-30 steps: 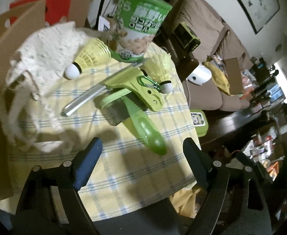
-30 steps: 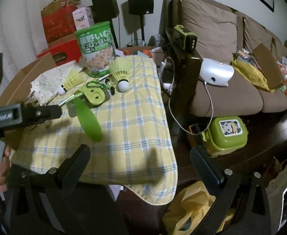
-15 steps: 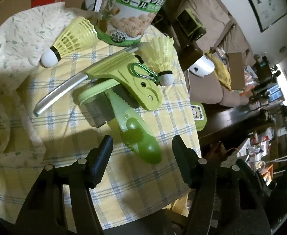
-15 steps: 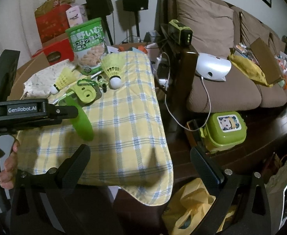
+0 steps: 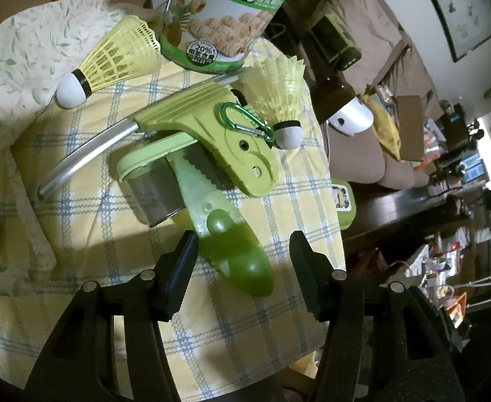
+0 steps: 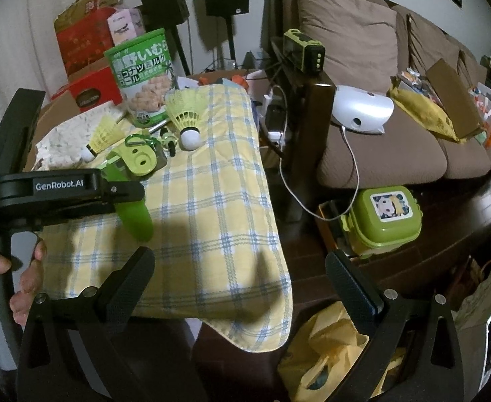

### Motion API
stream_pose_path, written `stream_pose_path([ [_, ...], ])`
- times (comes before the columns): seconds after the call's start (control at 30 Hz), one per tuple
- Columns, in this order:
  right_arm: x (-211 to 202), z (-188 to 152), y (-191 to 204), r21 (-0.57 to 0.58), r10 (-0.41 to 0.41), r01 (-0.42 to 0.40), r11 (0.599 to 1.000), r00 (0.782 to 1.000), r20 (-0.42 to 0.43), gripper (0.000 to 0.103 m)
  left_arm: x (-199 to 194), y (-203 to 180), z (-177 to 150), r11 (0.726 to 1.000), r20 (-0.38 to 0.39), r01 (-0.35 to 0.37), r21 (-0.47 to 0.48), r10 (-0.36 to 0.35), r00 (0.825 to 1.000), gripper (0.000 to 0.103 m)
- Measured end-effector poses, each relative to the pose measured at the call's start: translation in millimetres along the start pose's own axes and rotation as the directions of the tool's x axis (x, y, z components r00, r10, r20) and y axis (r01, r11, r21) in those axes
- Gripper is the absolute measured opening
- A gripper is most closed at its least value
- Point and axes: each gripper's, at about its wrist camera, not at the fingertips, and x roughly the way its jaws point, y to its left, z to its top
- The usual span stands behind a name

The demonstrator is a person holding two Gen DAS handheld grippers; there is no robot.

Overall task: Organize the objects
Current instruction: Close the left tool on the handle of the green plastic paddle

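So the left tongs are hanging low over the desk, which is wearing a yellow checked cloth, and the jaws are closing in on the dark green handle of a lime green kitchen gadget. The handle is sitting between the two fingers, but there's a visible gap on the right side, so nothing is clamped yet. The gadget is lying flat mid-desk, with a green carabiner resting on its top plate and a metal tube sticking out to the left. One yellow shuttlecock is lying up left, partly on a floral cloth; another shuttlecock is sitting just right of the carabiner. A big green snack can is standing upright behind all of it.

The right tongs are spread wide with nothing in them, hovering off the near corner of the desk. A hand is gripping the left tool's handle at the left edge there.
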Motion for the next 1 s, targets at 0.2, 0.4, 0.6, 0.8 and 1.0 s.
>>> stream_pose_path([
  [0.2, 1.9, -0.1, -0.2, 0.002, 0.000, 0.000, 1.000, 1.000, -0.006, 0.103, 4.9, -0.5, -1.4, 1.000, -0.004, -0.014, -0.013, 0.014, 1.000, 0.024],
  [0.4, 9.2, 3.9, -1.0, 0.000, -0.004, 0.004, 1.000, 1.000, -0.014, 0.103, -0.2, 0.9, -5.2, 0.999, 0.021, -0.011, -0.030, 0.011, 1.000, 0.012],
  [0.6, 28.0, 9.0, 10.3, -0.047, 0.064, -0.066, 0.997, 0.997, -0.031, 0.102, -8.4, -3.5, -8.2, 1.000, 0.030, 0.008, -0.016, -0.008, 1.000, 0.007],
  [0.8, 42.4, 7.3, 39.1, -0.087, 0.247, -0.252, 0.964, 0.967, -0.058, 0.094, -12.9, -2.0, -10.6, 1.000, 0.027, 0.004, -0.013, -0.004, 1.000, 0.006],
  [1.0, 55.5, 2.9, 67.0, -0.151, 0.271, -0.283, 0.947, 0.958, -0.095, 0.073, -16.3, 2.4, -16.1, 1.000, 0.024, -0.001, -0.017, 0.001, 1.000, 0.006],
])
